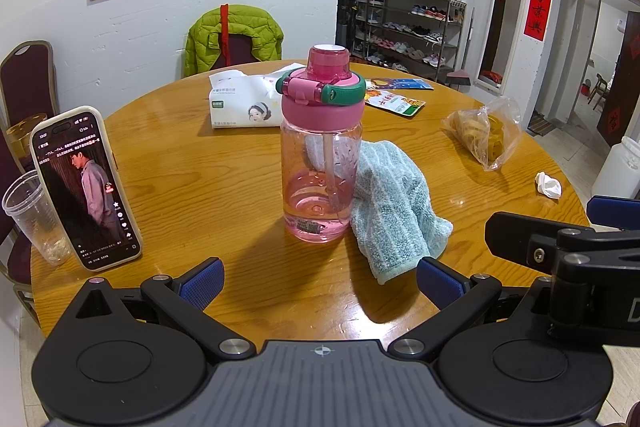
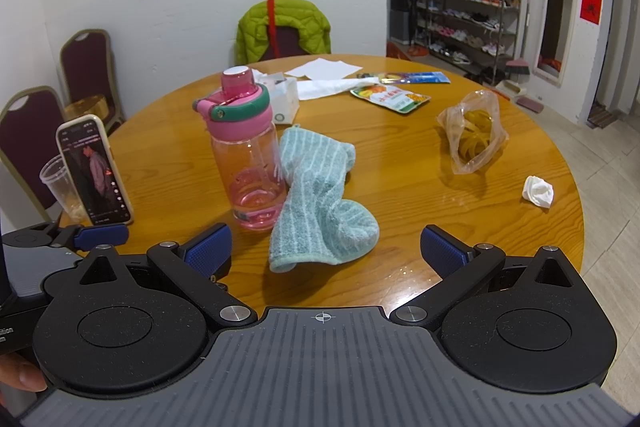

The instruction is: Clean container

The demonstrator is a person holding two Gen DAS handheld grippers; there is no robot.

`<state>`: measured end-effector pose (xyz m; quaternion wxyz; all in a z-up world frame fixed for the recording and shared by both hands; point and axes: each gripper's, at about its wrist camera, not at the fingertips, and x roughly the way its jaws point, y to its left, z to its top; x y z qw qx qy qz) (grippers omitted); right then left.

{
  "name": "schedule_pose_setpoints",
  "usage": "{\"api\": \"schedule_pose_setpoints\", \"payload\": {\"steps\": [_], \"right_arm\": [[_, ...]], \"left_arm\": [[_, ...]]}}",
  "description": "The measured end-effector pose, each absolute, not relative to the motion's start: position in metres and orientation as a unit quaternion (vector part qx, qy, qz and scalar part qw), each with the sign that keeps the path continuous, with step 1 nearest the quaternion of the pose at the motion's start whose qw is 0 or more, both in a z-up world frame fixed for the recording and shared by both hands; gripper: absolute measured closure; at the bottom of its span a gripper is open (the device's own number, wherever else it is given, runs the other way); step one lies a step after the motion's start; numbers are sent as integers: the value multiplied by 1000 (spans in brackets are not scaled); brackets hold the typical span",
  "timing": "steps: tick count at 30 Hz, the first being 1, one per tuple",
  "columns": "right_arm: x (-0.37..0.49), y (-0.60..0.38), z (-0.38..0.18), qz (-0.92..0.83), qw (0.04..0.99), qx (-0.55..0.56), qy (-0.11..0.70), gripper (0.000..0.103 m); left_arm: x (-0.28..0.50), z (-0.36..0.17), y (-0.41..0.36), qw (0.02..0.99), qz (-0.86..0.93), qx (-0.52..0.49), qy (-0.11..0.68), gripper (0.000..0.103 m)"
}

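A clear pink water bottle (image 1: 320, 163) with a pink and green lid stands upright on the round wooden table (image 1: 224, 187); it also shows in the right wrist view (image 2: 250, 163). A light blue striped cloth (image 1: 394, 203) lies crumpled against its right side, also seen in the right wrist view (image 2: 316, 199). My left gripper (image 1: 320, 285) is open and empty, just in front of the bottle. My right gripper (image 2: 326, 253) is open and empty, in front of the cloth; it also shows at the right edge of the left wrist view (image 1: 560, 227).
A phone (image 1: 86, 187) leans against a plastic cup (image 1: 34, 215) at the left. A tissue pack (image 1: 244, 101), snack packets (image 1: 396, 99), a plastic bag of rubber bands (image 1: 484, 135) and a crumpled tissue (image 1: 548, 184) lie on the table. Chairs stand behind it.
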<state>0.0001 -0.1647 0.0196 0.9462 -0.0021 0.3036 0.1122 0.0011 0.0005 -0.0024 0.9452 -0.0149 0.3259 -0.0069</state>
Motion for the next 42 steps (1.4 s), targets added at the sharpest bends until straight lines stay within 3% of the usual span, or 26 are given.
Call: {"api": "schedule_pose_setpoints", "payload": {"steps": [42], "right_arm": [[10, -162, -1, 118, 938, 2, 326, 0]], "left_arm": [[5, -20, 1, 937, -6, -11, 349, 1]]}}
